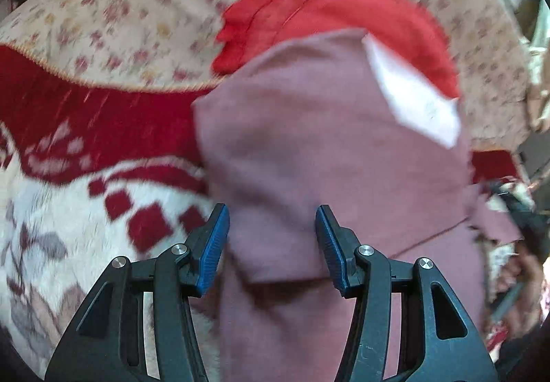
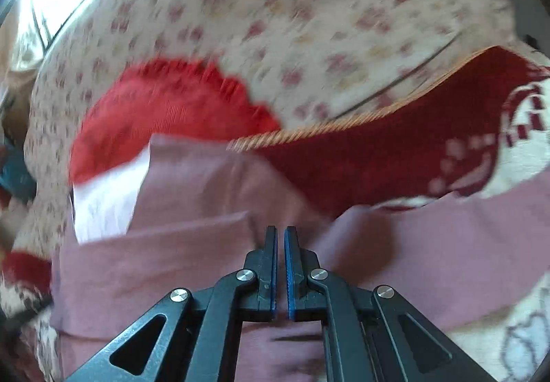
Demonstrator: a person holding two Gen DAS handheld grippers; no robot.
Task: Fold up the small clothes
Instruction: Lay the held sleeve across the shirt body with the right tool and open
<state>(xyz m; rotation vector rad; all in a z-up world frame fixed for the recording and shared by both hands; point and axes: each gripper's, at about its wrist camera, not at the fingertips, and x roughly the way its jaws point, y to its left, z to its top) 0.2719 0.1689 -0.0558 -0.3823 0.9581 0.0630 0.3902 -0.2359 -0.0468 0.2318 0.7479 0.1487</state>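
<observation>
The mauve garment [image 1: 330, 155] fills the centre and lower right of the left wrist view, lying on a red and cream patterned blanket [image 1: 86, 196] that spreads over the lower left of the frame. A white label or lining patch [image 1: 412, 97] shows at its upper right corner, and a bright red garment [image 1: 343, 11] lies just behind it, on a floral sheet [image 1: 137, 4] covering the upper part of the frame.

The left tongs [image 1: 271, 234] stand open above the mauve cloth, with the fabric passing between the jaws but not pinched. In the right wrist view, the right tongs [image 2: 280, 244] are nearly closed at lower centre, and a raised fold of the mauve garment [image 2: 172, 261] meets their tips; they appear to grip it, though blur leaves this uncertain.

The step looks like a mid-fold, with one edge of the garment being carried over. The next move likely calls for laying that edge squarely across the body, while the left tongs steady or take the opposite edge.

No containers are in view.
</observation>
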